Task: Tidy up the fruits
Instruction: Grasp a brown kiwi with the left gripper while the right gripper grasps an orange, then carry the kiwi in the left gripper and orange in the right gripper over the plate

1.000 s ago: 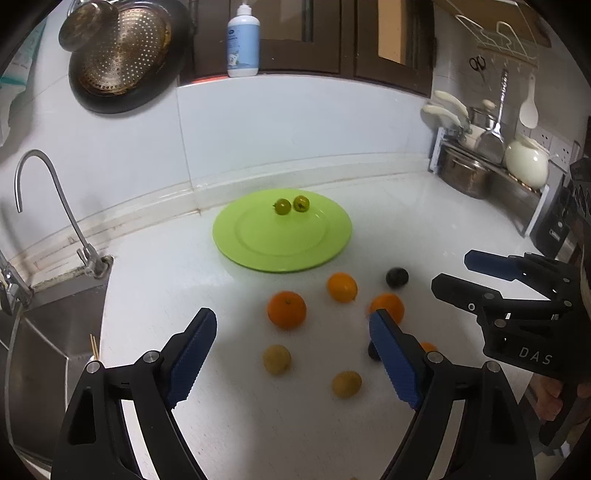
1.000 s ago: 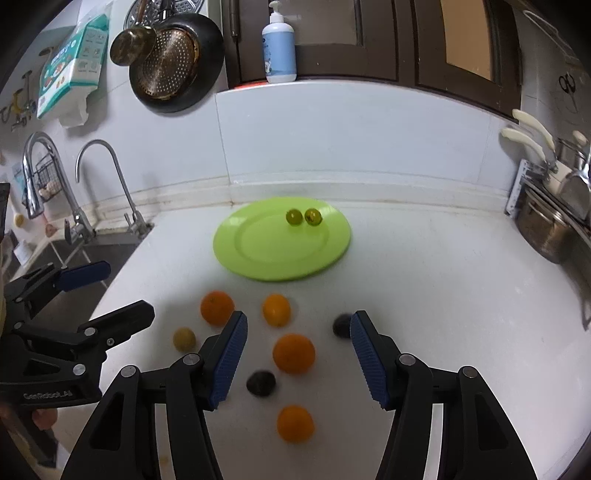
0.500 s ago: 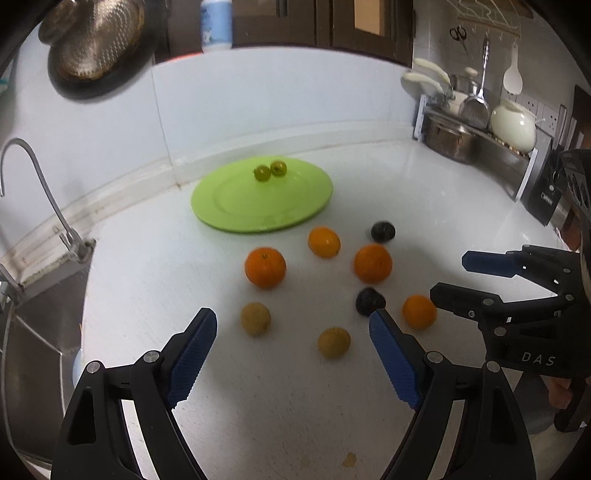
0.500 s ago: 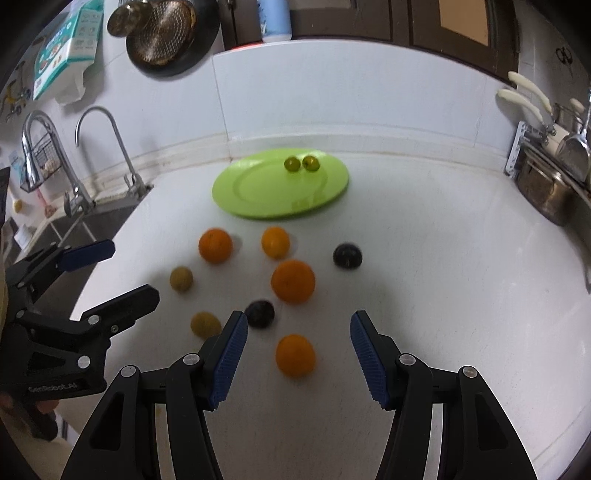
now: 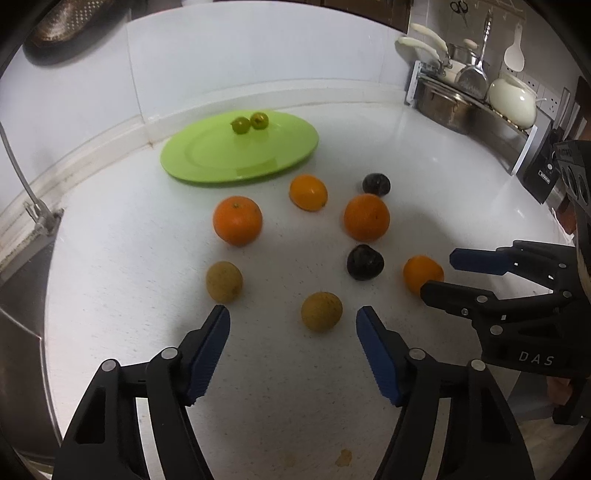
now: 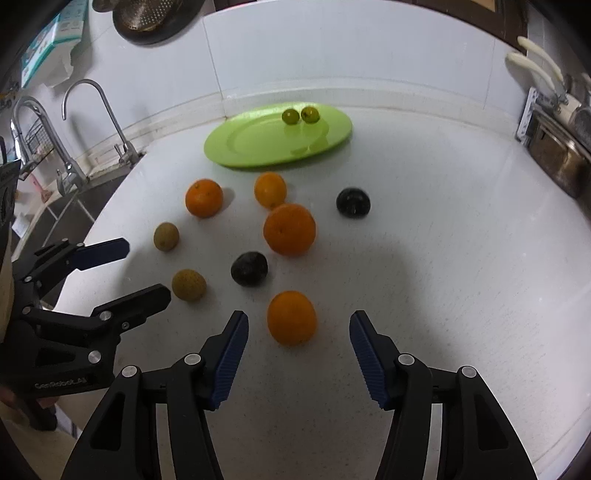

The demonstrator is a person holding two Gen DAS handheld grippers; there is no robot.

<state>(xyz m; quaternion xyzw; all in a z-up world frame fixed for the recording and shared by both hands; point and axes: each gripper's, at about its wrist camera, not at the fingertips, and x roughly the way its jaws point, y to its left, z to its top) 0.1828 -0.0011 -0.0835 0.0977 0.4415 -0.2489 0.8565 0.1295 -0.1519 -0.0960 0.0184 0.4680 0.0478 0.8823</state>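
A green plate (image 5: pixel 207 155) (image 6: pixel 251 144) at the back of the white counter holds two small green fruits (image 5: pixel 250 123) (image 6: pixel 300 115). In front of it lie several oranges, two dark fruits (image 5: pixel 364 261) (image 6: pixel 249 268) and two tan fruits. My left gripper (image 5: pixel 293 323) is open and empty, with a tan fruit (image 5: pixel 321 311) (image 6: pixel 189 285) just ahead between its fingertips. My right gripper (image 6: pixel 299 326) is open and empty around the nearest orange (image 6: pixel 291 317) (image 5: pixel 423 274). Each gripper shows in the other's view, the right one (image 5: pixel 439 271) and the left one (image 6: pixel 146 267).
A sink with taps (image 6: pixel 70 162) lies at the left counter edge. A rack with steel pots (image 5: pixel 450 105) and a cream kettle (image 5: pixel 511 98) stands at the back right. A strainer pan (image 6: pixel 155 18) hangs on the wall.
Both grippers have pulled back and tilted down toward the counter. The loose fruits now sit closer to the fingertips. No fruit has moved.
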